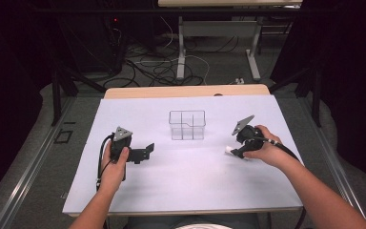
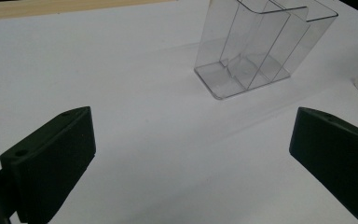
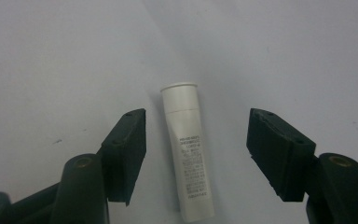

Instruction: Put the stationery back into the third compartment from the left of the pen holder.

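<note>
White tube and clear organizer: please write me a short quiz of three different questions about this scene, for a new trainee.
1. True or false: the right hand-held gripper already presses its pads on the white tube.
2. Multiple choice: the clear divided organizer stands A) between the two hand-held grippers, B) at the near table edge, C) on its side.
3. Short answer: what does the left hand-held gripper hold?

Key
1. False: the tube lies between the open jaws, with gaps on both sides.
2. A.
3. Nothing; its jaws stand wide open above the white table cover.
</note>
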{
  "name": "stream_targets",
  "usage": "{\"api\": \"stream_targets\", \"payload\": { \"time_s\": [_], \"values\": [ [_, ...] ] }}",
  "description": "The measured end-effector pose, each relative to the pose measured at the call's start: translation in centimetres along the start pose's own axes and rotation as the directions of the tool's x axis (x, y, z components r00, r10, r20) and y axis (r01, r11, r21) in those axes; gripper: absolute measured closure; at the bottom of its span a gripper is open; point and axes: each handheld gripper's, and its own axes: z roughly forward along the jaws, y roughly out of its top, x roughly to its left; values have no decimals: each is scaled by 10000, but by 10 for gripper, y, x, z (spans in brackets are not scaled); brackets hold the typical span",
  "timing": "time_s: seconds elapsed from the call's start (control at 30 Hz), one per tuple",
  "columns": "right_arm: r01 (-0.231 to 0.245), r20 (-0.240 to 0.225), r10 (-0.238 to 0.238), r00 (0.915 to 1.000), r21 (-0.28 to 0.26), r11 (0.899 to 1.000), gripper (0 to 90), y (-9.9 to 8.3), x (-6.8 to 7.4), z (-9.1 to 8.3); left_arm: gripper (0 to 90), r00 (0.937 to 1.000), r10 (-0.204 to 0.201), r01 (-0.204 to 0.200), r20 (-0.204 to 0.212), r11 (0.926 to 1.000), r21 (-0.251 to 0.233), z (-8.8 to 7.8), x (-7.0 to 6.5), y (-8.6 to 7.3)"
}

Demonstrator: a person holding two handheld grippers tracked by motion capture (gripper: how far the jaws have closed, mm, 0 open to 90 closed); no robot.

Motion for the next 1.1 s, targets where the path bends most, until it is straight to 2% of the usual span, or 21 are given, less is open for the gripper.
{"api": "stream_targets", "payload": {
  "time_s": [0.03,0.07,0.27,0.37,0.47,0.6,0.63,0.67,0.7,0.73,0.8,0.83,1.07,1.1],
  "values": [
    [69,-45,-68,10000,207,9998,378,1,1,1,1,9999,-95,95,34,9999,-32,0,0,0],
    [63,-53,-61,10000,329,9994,379,2,2,3,2,10000,-21,21,6,10000,4,0,1,-1],
    [874,-279,-852,9960,886,9922,391,10,8,13,3,10000,1,-1,-4,10000,97,3,0,-2],
    [1037,-147,-1027,9946,1035,9892,409,12,9,16,3,10000,-17,17,25,9999,108,3,-1,-3],
    [974,-53,-974,9952,1074,9894,436,14,8,19,3,10000,42,-41,-22,9999,140,3,0,-3],
    [1029,-149,-1018,9947,1212,9873,471,15,8,23,3,10000,-31,31,-5,9999,138,4,1,-3],
    [1090,-194,-1073,9940,1608,9810,479,16,8,22,4,10000,-40,40,5,9999,137,4,0,-3],
    [1102,-132,-1094,9939,1412,9838,491,16,8,25,4,10000,-16,16,6,9999,133,4,1,-3],
    [1209,-49,-1214,9926,1414,9825,493,16,7,26,4,10000,-18,17,9,9999,160,4,0,-3],
    [1009,-118,-1003,9949,1421,9847,493,16,8,27,4,10000,57,-58,5,9999,146,4,1,-3],
    [1146,-45,-1157,9933,1772,9775,492,17,7,28,4,10000,-2,1,45,9999,149,5,0,-4],
    [1043,-78,-1043,9945,1519,9829,492,17,8,30,4,10000,17,-18,38,9999,156,5,0,-4],
    [1173,-93,-1176,9930,1793,9768,532,19,9,38,5,10000,88,-88,15,9998,185,4,1,-4],
    [1244,-127,-1243,9922,1917,9735,539,19,9,38,5,9999,108,-108,7,9998,190,4,0,-4]
  ]
}}
